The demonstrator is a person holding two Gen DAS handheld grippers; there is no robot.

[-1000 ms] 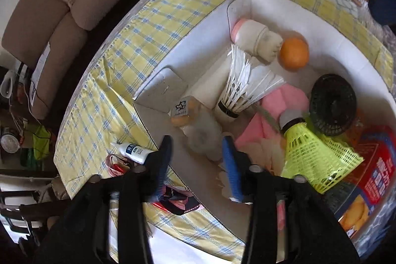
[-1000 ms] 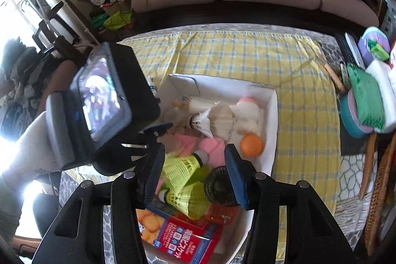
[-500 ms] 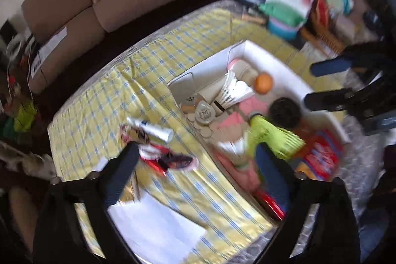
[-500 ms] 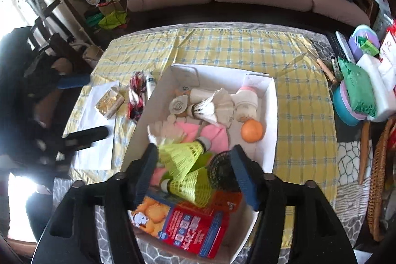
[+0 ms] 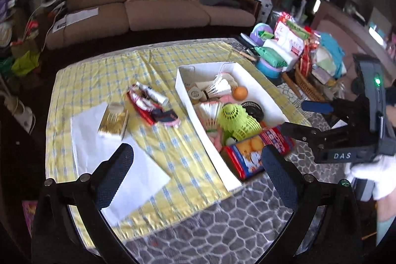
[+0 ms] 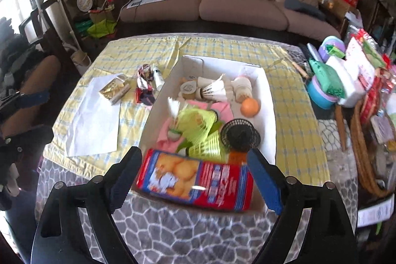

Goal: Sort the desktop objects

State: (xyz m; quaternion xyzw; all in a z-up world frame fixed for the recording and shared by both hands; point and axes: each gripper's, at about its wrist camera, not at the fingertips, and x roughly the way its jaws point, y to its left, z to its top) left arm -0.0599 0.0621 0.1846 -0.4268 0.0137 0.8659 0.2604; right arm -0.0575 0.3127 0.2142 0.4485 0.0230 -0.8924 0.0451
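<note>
A white box on the yellow checked cloth holds white and yellow shuttlecocks, an orange ball, a black mesh cup and a red snack packet. On the cloth to its left lie a gold packet, a small white bottle and red wrappers. My left gripper is open and empty, high above the near table edge. My right gripper is open, above the snack packet.
White paper lies on the cloth's near left. Packets, bowls and a wicker basket crowd the right side. A brown sofa stands behind the table. Grey patterned table cover lies nearest me.
Both grippers have pulled back and up from the box, opening wider. The left one has left the box's contents and now looks over the whole table.
</note>
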